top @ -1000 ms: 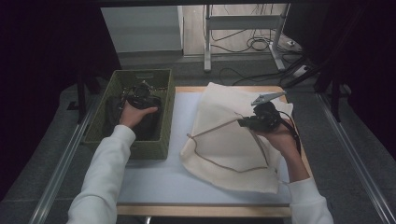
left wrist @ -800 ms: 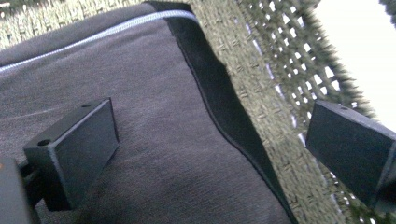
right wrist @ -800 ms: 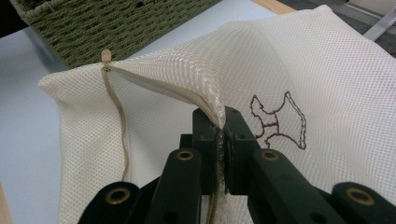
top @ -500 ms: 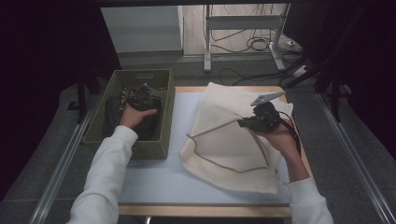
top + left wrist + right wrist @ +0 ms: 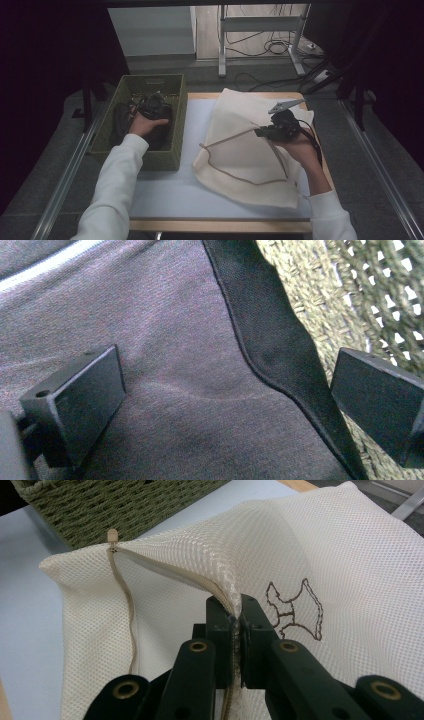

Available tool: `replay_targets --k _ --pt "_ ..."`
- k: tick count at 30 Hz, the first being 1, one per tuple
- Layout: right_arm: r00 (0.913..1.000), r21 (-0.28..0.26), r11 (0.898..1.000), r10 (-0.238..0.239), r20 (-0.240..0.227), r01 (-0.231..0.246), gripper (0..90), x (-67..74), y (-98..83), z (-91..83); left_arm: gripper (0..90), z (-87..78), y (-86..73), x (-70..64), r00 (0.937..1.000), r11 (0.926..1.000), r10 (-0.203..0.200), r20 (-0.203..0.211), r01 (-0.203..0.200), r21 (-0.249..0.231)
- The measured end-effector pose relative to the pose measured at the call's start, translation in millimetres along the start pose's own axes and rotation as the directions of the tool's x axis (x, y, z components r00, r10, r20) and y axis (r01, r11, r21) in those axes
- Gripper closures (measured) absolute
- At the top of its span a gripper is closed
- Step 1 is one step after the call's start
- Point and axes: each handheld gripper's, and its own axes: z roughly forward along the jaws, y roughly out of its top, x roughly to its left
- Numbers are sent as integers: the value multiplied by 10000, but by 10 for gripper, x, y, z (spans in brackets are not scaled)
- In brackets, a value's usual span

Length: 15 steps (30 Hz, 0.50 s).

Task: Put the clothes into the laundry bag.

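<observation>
A cream mesh laundry bag (image 5: 240, 150) lies on the light blue mat. My right gripper (image 5: 265, 132) is shut on the bag's zipper edge and holds that edge up off the mat. In the right gripper view the jaws (image 5: 235, 615) pinch the mesh beside the open zipper, whose pull (image 5: 113, 534) sits at the far corner. My left gripper (image 5: 147, 107) is down inside the green woven basket (image 5: 165, 159). In the left gripper view its jaws stand open (image 5: 225, 400) over a dark grey garment (image 5: 165, 340) with black trim, and the pads are not pressing on it.
The light blue mat (image 5: 165, 190) covers a wooden table with its front edge (image 5: 220, 226) near the person. Metal rails run along both sides. A metal frame (image 5: 260, 30) and loose cables stand on the floor behind the table. A brown outline (image 5: 295, 610) is stitched on the bag.
</observation>
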Motion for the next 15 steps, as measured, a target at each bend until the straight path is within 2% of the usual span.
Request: replay_targets --k 9,15 --pt "10000 21 10000 46 41 -47 854 -3 -14 -11 0 77 3 -54 9985 9986 409 -367 -395 358" --pt "10000 16 10000 28 70 -28 853 -3 -23 -9 0 138 1 -135 9874 9901 1206 -1028 -1122 840"
